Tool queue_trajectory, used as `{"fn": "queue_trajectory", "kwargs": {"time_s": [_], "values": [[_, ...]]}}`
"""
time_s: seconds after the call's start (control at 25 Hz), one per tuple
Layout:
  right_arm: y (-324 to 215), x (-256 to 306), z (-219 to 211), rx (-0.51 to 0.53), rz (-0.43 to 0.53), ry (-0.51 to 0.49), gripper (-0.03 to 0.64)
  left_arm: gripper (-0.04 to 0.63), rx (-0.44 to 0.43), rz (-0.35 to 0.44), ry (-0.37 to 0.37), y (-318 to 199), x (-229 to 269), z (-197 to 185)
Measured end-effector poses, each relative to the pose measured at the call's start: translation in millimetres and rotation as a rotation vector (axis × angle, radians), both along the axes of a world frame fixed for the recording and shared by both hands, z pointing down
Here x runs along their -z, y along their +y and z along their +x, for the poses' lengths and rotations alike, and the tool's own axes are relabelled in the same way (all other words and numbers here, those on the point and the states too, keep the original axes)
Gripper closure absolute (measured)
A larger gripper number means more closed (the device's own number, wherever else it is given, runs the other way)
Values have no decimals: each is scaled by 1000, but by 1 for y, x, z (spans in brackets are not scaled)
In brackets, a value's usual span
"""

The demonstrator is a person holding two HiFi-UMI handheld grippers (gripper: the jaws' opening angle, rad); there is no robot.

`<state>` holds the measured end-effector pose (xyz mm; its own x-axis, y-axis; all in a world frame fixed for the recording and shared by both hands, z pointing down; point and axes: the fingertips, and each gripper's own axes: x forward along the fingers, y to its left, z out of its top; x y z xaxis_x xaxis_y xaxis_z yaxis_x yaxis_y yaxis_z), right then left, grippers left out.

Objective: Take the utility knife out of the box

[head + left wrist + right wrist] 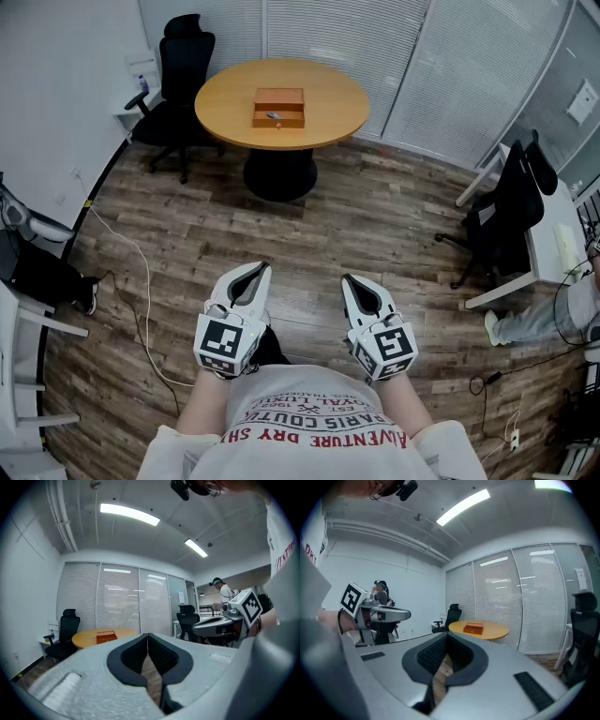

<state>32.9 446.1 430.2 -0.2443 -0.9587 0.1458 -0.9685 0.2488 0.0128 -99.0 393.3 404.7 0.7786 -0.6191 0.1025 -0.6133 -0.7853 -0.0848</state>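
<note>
Approach step pending: left tool (257, 270) and right tool (350, 281) both closed, empty. Wooden box (278, 107) on round bench (225, 101) stands well ahead; closing in likely comes first.

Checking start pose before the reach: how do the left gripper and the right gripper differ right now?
In the head view, the left gripper sits at the left and leans right. The right gripper sits at the right and leans left, so their tips converge. The left gripper's marker cube shows a different pattern from the right gripper's. Shared: both are shut on nothing, close to the person, far from the box on the round table.
</note>
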Motion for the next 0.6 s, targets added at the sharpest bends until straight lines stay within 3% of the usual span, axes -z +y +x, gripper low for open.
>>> {"fn": "queue_trajectory", "kwargs": {"time_s": [0.6], "values": [[-3,-12,-36,37,14,55,609,584,16,-47,-15,2,-19,-23]]}}
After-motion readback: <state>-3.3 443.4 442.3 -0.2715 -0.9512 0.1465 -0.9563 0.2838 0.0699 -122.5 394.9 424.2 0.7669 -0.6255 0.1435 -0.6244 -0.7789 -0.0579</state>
